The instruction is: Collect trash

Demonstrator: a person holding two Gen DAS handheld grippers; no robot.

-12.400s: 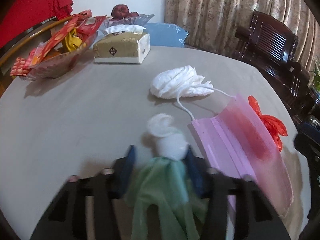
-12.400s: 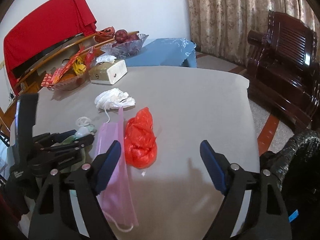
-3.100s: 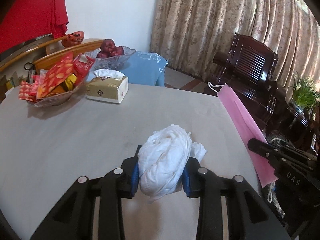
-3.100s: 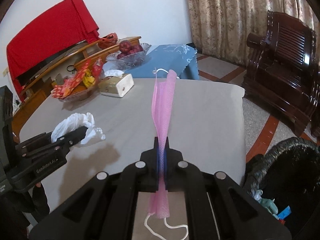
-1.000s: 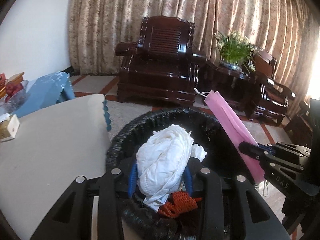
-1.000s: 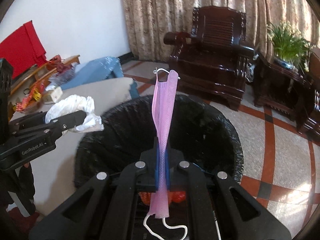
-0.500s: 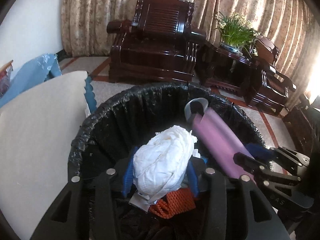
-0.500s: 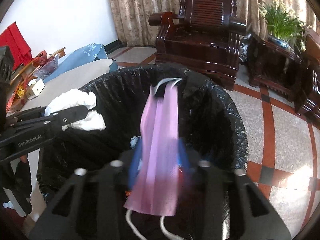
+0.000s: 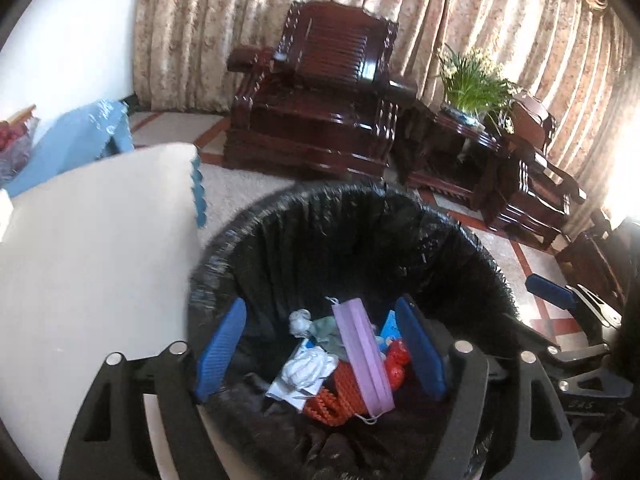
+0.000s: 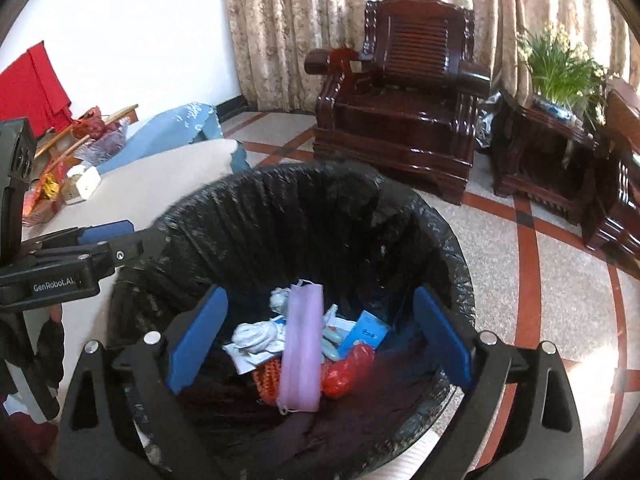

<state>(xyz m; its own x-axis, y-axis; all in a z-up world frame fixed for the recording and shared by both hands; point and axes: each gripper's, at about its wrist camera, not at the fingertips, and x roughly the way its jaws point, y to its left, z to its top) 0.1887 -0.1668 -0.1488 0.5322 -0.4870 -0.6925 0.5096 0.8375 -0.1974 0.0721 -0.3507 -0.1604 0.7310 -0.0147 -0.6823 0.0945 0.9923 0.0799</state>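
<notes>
Both pieces of trash have dropped from the grippers: the pink face mask (image 10: 301, 350) and the crumpled white tissue (image 10: 256, 336) now lie inside the black-lined trash bin (image 10: 280, 216), atop an orange net bag (image 9: 340, 396) and other litter. Left gripper (image 9: 320, 348) and right gripper (image 10: 318, 338) hover over the bin, jaws spread wide and empty, beside the gray table (image 9: 88, 248).

Pink mask (image 10: 301, 344), black bin liner (image 10: 280, 216), perhaps orange netting (image 9: 336, 396) beneath
</notes>
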